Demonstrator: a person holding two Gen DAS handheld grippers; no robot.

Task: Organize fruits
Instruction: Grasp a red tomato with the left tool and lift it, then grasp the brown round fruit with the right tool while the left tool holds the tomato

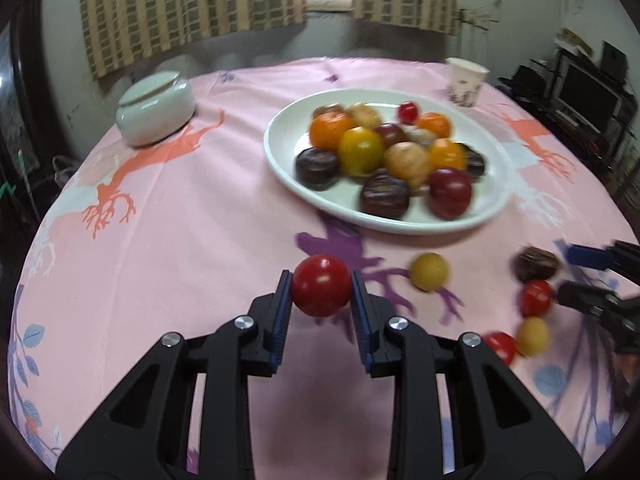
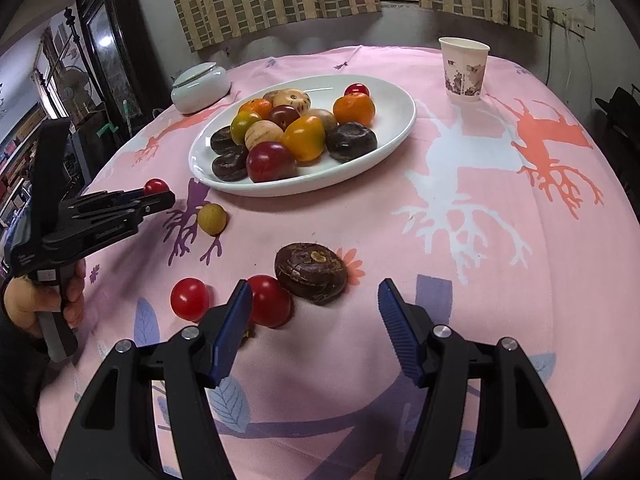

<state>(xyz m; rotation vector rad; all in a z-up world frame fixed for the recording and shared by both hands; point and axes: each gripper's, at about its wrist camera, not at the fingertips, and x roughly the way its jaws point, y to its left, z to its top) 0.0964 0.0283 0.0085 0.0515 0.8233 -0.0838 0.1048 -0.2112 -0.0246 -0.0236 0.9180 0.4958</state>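
Now the left gripper (image 1: 321, 285) is clenched on a red tomato (image 1: 321, 286), low centre of its frame — clear of the pink worktop (image 1: 192, 200). Upper right, the white plate (image 1: 280, 152) is heaped with fruit. Over on the right gripper (image 2: 314, 300), jaws gape, released — dark brown fruit (image 2: 311, 273) just ahead.

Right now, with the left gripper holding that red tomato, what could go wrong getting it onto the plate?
1. The left gripper pinches the round red tomato near its fingertips; it may slip out or get squashed.
2. The white plate is already piled with fruit, so a dropped tomato might roll off.
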